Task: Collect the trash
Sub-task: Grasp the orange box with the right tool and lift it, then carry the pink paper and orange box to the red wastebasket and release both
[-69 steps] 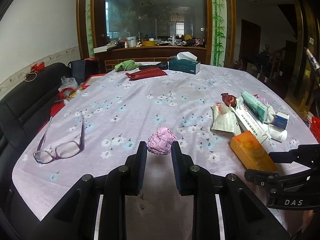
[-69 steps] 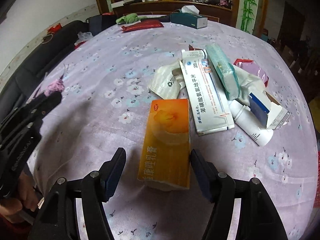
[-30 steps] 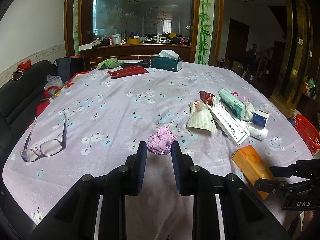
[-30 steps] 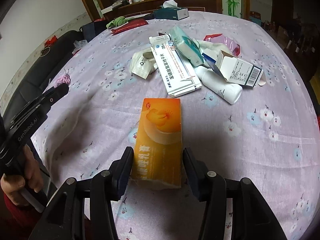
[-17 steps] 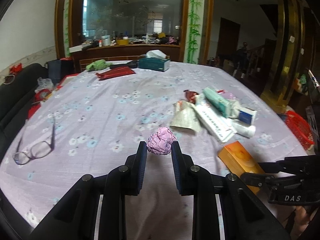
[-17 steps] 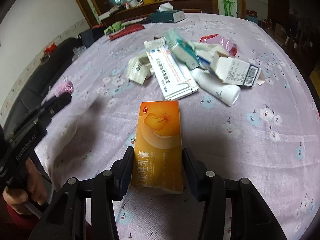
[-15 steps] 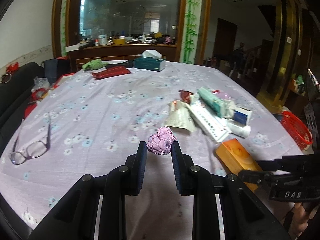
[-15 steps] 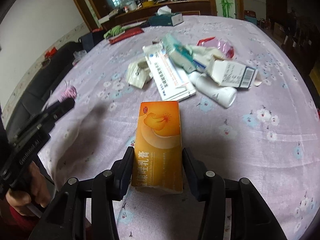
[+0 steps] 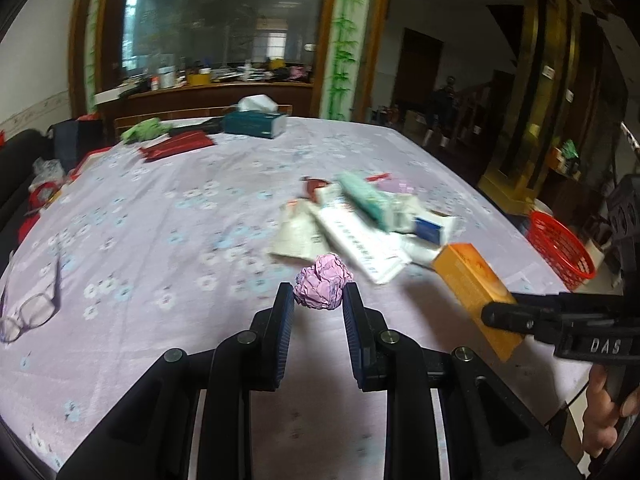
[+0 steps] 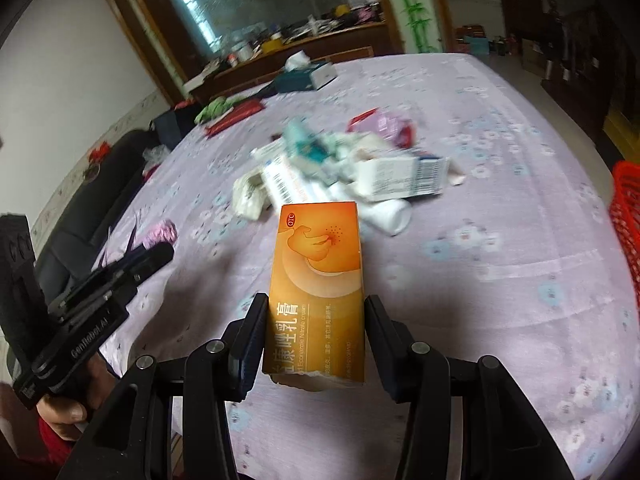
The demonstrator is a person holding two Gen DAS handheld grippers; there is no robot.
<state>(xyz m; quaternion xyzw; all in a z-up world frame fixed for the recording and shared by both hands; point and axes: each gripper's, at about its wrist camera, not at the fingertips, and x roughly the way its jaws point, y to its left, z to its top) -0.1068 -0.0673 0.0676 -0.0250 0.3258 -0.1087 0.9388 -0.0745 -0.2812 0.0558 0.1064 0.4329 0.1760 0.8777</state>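
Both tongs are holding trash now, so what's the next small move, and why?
Probably carry both loads right, toward the red basket off the table's right edge. The left tongs are shut on the crumpled pink paper and the right tongs on the orange medicine box, both lifted above the floral tablecloth, so neither can take more.

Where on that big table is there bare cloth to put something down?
The widest bare stretch runs down the middle of the table, between the glasses at the left edge and the litter pile. Another lies right of the pile, toward the red basket. The pile and the far end by the tissue box are crowded.
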